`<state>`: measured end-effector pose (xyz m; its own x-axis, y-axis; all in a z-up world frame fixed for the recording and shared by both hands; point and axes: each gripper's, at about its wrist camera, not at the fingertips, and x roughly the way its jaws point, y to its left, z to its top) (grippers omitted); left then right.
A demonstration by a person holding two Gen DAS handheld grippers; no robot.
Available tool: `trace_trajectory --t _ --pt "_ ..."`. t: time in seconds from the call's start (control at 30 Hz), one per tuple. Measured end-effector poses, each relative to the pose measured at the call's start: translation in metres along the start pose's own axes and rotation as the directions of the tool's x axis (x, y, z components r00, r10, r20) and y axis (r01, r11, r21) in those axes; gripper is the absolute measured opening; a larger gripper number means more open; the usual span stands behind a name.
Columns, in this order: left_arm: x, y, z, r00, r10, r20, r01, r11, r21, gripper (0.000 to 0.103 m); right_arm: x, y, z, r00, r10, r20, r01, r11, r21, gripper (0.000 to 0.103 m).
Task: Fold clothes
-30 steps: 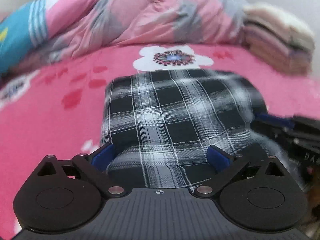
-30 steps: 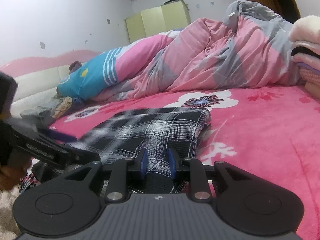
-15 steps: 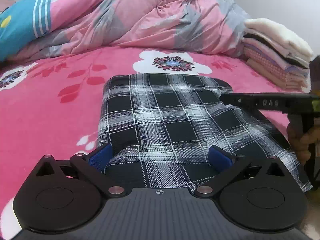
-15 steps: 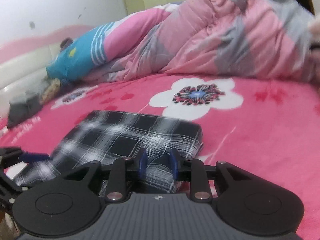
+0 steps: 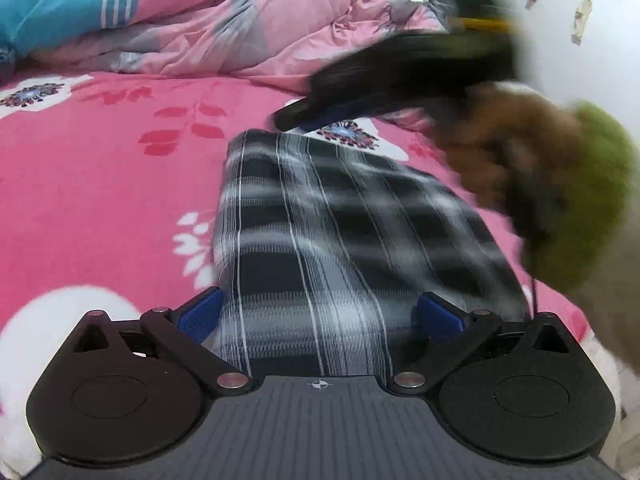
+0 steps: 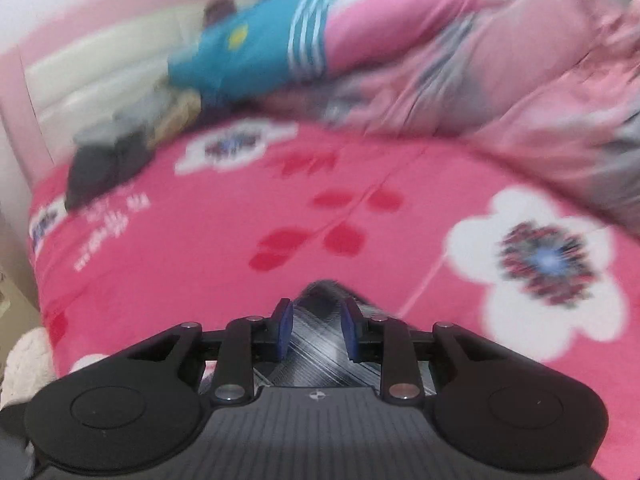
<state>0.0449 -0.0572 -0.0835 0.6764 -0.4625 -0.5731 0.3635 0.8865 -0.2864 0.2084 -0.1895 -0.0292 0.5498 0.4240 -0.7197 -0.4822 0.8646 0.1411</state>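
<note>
The plaid garment (image 5: 332,236) lies folded on the pink bed (image 5: 100,184); the left hand-held gripper (image 5: 320,316) stands spread wide over its near edge, and the right hand-held gripper (image 6: 316,330) is clamped on a plaid corner. That shallow pinch could slip mid-swing, spoiling the fold. Compared with 0.5 s ago, the right has lifted and swung toward the far end.

Black-white plaid cloth (image 5: 340,220), pink floral bedsheet (image 5: 100,184)

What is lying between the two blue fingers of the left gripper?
In the left wrist view, the plaid garment fills the gap of the left gripper, whose jaws stand wide apart.
</note>
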Motion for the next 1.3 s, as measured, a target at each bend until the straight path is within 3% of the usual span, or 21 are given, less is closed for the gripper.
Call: trace_trajectory --t 0.1,0.2,0.33,0.43,0.5,0.6,0.7,0.87,1.03,1.13,1.23,1.3 --pt "-0.001 0.003 -0.003 1.0 -0.029 0.003 0.029 0.999 -0.02 0.102 0.04 -0.003 0.0 0.997 -0.013 -0.07 0.014 1.0 0.018 0.027" --pt "-0.001 0.008 -0.004 0.999 -0.054 0.006 0.054 0.998 -0.038 0.102 0.037 -0.007 0.007 0.996 -0.003 -0.088 0.01 0.997 0.075 0.025" --pt "0.0 0.011 -0.005 0.998 -0.069 0.009 0.069 0.996 -0.051 0.102 0.017 -0.004 0.017 0.999 -0.015 -0.032 0.018 0.994 0.107 0.025" --pt "0.001 0.009 -0.006 0.998 -0.064 0.008 0.065 0.997 -0.045 0.102 0.043 -0.007 0.017 0.995 -0.04 -0.091 0.05 0.992 0.117 0.025" --pt "0.001 0.007 -0.006 0.998 -0.059 0.005 0.059 0.997 -0.04 0.102 0.052 -0.01 0.011 0.995 -0.052 -0.084 0.061 0.992 0.107 0.026" --pt "-0.001 0.007 -0.008 0.998 -0.059 0.001 0.059 0.997 -0.043 0.102 0.027 -0.025 0.013 0.997 -0.048 -0.055 0.059 0.973 0.222 0.026" --pt "-0.001 0.007 -0.009 0.998 -0.057 -0.001 0.057 0.997 -0.044 0.102 -0.024 -0.03 0.007 0.993 -0.119 0.006 0.115 0.971 0.21 0.028" --pt "0.0 0.007 -0.007 0.999 -0.049 -0.007 0.049 0.998 -0.039 0.102 -0.108 -0.034 -0.036 0.993 -0.093 0.073 0.073 0.969 0.235 0.028" --pt "-0.003 0.007 -0.006 0.999 -0.046 -0.019 0.045 0.998 -0.041 0.102 -0.109 -0.04 -0.099 0.995 -0.103 0.011 0.095 0.955 0.282 0.028" --pt "-0.014 0.009 -0.005 0.999 -0.038 -0.013 0.037 0.998 -0.042 0.102 -0.105 -0.046 -0.12 0.993 -0.106 0.047 0.089 0.957 0.278 0.027" --pt "-0.035 0.012 -0.002 0.999 0.007 0.045 -0.006 1.0 -0.022 0.102 -0.133 -0.04 -0.118 0.986 -0.103 0.131 0.056 0.944 0.325 0.028" --pt "-0.048 0.014 0.003 0.995 0.038 0.088 -0.038 0.999 -0.003 0.102 -0.137 -0.032 -0.128 0.985 -0.105 0.134 0.061 0.953 0.298 0.028"
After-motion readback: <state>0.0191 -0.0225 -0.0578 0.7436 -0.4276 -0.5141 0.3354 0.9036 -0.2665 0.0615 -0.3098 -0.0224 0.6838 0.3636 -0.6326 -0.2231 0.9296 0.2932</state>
